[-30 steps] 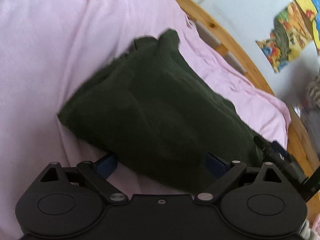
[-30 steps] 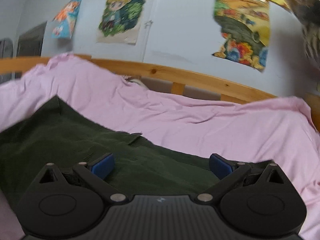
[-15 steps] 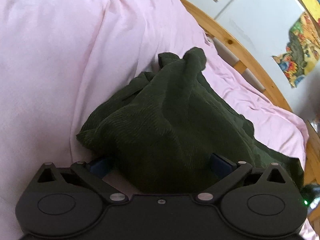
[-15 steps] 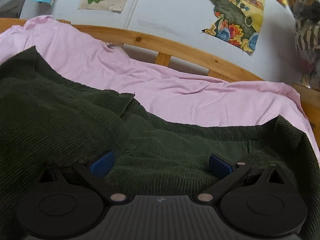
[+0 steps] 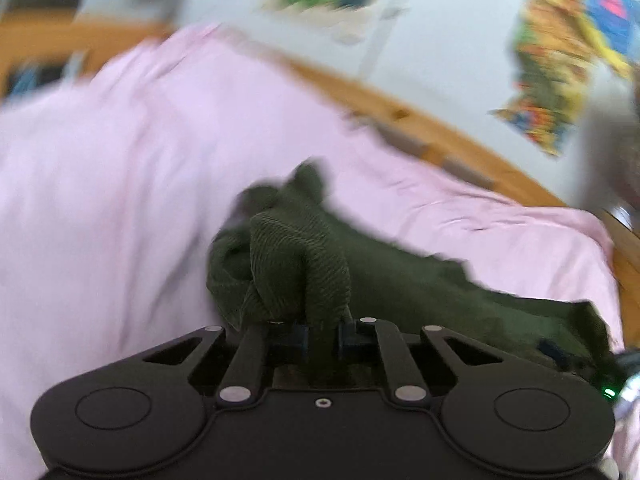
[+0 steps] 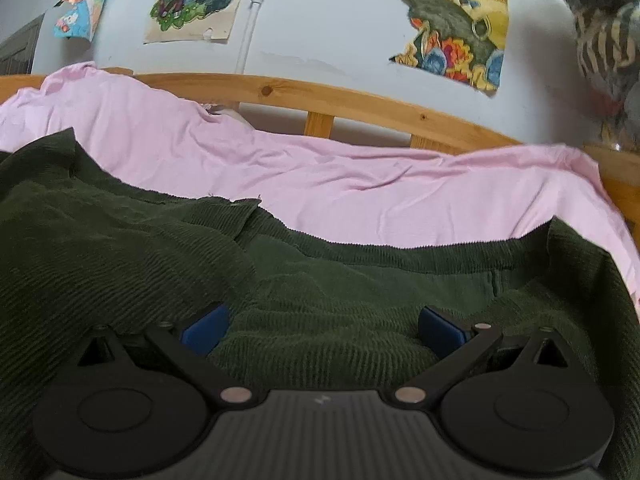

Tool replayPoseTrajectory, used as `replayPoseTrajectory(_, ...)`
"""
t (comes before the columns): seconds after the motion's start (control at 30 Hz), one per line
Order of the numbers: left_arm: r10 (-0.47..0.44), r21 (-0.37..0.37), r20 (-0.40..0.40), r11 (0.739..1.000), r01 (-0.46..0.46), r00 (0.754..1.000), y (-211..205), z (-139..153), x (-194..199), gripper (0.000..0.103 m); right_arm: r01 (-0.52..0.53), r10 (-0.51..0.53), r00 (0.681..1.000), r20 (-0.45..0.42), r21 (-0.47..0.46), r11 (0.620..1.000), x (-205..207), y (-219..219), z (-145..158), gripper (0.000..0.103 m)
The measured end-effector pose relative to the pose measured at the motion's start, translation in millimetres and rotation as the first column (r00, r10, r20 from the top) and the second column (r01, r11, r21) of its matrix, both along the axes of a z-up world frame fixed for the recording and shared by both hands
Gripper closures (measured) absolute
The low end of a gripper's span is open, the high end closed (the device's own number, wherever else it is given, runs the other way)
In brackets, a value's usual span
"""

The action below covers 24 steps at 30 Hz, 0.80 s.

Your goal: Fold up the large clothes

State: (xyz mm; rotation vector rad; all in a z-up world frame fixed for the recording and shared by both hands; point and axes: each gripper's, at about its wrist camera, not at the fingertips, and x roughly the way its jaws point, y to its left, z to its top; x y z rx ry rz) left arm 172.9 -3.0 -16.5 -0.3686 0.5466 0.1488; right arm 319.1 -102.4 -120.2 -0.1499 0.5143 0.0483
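Left wrist view – left gripper (image 5: 322,338) just clamped on green corduroy garment (image 5: 300,256); right gripper (image 6: 320,330) spread wide, over it

The right gripper (image 6: 322,330) has its blue pads (image 6: 204,334) spread wide over a dark green corduroy garment (image 6: 120,256), fabric bunched between them. Pink sheet (image 6: 360,176), wooden bed rail (image 6: 344,100) and wall posters (image 6: 452,20) lie beyond.
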Motion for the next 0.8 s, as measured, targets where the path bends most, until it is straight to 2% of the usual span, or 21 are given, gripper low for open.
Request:
replayPoseTrajectory(0.1,-0.123,0.050,0.094,0.992,0.119,0.988,-22,29,8,0.093,-0.019,0.021,0.999,-0.040,0.061,0.998,3,-11,6,0.000)
replayPoseTrajectory(0.2,-0.247,0.098,0.148,0.967,0.234,0.958,-45,50,20,0.093,-0.051,0.057,0.997,-0.045,0.136,0.989,-3,-32,22,0.000)
replayPoseTrajectory(0.3,-0.403,0.173,0.159,0.910,0.376,0.901,-79,63,34,0.093,-0.052,0.055,0.998,-0.006,0.257,0.965,-17,-73,50,0.000)
replayPoseTrajectory(0.37,-0.497,0.200,0.129,0.861,0.468,0.858,-102,63,42,0.093,-0.062,0.062,0.998,0.011,0.375,0.925,-23,-110,70,0.000)
replayPoseTrajectory(0.43,-0.572,0.226,0.107,0.810,0.541,0.813,-126,56,44,0.093,-0.102,0.122,0.993,0.001,0.557,0.824,-21,-153,86,0.000)
replayPoseTrajectory(0.47,-0.607,0.247,0.094,0.782,0.572,0.789,-137,51,43,0.093,-0.114,0.158,0.987,-0.011,0.645,0.756,-17,-172,91,0.000)
replayPoseTrajectory(0.53,-0.659,0.285,0.072,0.733,0.618,0.748,-156,42,39,0.093,-0.118,0.270,0.962,-0.052,0.809,0.576,-1,-202,89,0.000)
replayPoseTrajectory(0.57,-0.679,0.295,0.064,0.713,0.636,0.732,-163,38,35,0.093,-0.096,0.338,0.938,-0.075,0.882,0.462,9,-213,82,0.000)
replayPoseTrajectory(0.67,-0.713,0.307,0.044,0.677,0.669,0.700,-174,28,30,0.093,-0.004,0.425,0.901,-0.084,0.979,0.202,22,-221,48,0.000)
replayPoseTrajectory(0.73,-0.719,0.309,0.031,0.668,0.677,0.695,-175,24,29,0.093,0.057,0.433,0.896,-0.097,0.993,0.104,25,-214,25,0.000)
replayPoseTrajectory(0.8,-0.723,0.315,0.013,0.658,0.684,0.691,-174,22,29,0.093,0.070,0.436,0.897,-0.070,0.997,0.016,29,-204,8,0.000)
